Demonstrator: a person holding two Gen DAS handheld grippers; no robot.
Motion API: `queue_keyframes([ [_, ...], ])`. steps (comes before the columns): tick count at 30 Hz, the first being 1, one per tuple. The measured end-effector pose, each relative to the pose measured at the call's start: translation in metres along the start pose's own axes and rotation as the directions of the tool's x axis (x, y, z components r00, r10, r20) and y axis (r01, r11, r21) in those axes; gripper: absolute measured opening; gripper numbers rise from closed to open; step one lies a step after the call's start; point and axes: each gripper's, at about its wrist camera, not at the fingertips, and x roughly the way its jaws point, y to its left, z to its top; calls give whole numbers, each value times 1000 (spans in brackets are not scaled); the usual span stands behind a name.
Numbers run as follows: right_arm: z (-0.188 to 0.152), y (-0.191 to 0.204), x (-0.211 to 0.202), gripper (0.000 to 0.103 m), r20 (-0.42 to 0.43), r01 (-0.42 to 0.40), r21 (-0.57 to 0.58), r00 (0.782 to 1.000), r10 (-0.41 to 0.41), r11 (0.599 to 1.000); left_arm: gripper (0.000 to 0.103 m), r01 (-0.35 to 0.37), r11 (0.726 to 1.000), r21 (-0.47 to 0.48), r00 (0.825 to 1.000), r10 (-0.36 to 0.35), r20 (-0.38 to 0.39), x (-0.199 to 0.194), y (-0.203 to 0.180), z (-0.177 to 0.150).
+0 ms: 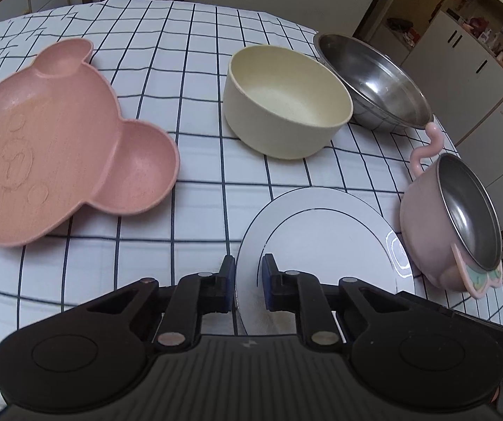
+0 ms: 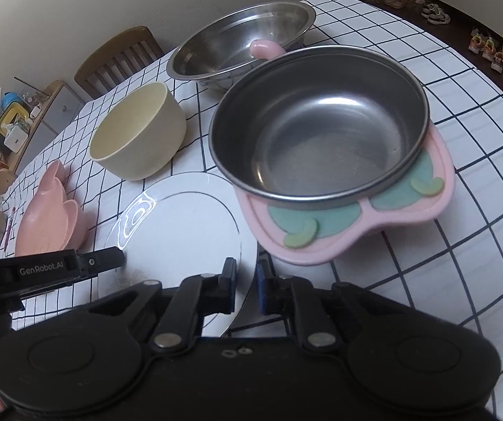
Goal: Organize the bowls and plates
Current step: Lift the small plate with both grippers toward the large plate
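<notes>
White plate (image 1: 321, 238) pinched at both near edges: left gripper (image 1: 248, 273) and right gripper (image 2: 246, 277) clamp its rim, both angled downward. Plate lies beside the pink bowl (image 2: 321, 129).

A white plate (image 1: 321, 231) is seen lying flat on the checked cloth, just beside a pink steel-lined bowl (image 2: 321, 129). Behind them a cream bowl (image 1: 286, 105) and a steel bowl (image 1: 374, 84) stand upright; a pink bear-shaped plate (image 1: 58, 140) lies apart.
</notes>
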Motion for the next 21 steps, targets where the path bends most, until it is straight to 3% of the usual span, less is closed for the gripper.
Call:
queue_keyframes([
  [11, -25, -8, -24, 12, -45, -13, -56, 999, 10, 998, 14, 30, 999, 30, 998, -28, -57, -19, -3, -38],
  [21, -26, -6, -22, 17, -41, -15, -104, 999, 10, 994, 14, 31, 999, 42, 999, -30, -39, -17, -2, -34],
])
